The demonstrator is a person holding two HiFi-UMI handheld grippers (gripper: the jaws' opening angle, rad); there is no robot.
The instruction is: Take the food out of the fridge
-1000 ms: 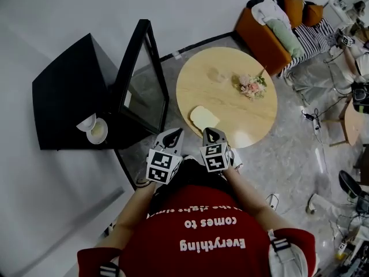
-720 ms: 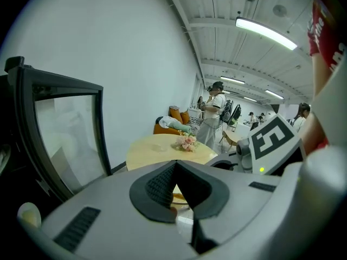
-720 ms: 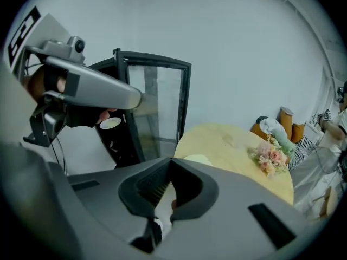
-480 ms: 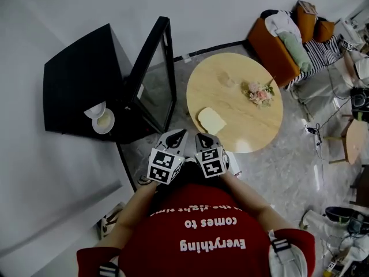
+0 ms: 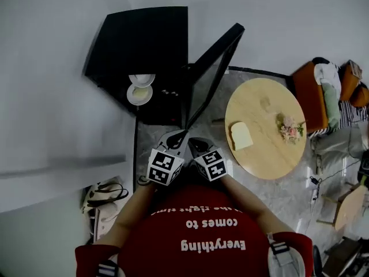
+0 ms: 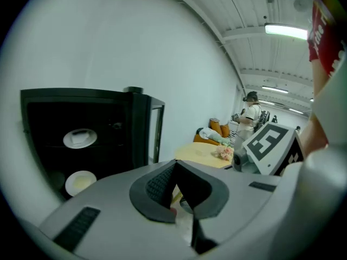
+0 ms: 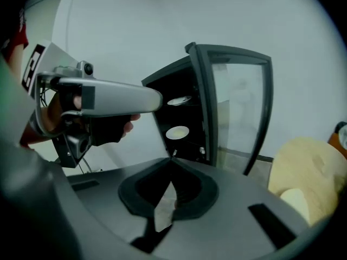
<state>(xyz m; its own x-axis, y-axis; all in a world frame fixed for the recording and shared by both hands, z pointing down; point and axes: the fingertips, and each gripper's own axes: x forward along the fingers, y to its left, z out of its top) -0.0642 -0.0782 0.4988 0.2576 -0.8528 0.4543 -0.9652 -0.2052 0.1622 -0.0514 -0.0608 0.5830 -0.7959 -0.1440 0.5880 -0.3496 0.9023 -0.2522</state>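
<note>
Fridge [image 5: 144, 39], door open, holds two plates [image 5: 139, 95] of food; left gripper [image 5: 176, 135] and right gripper [image 5: 195, 143] jaws pressed together, empty.

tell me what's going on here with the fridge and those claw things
A person in a red shirt holds a claw in each hand, the left claw and right claw both shut and empty, pointed toward a black fridge whose glass door stands open. Two plates of food sit on its shelves. A pale slice lies on the round table.
</note>
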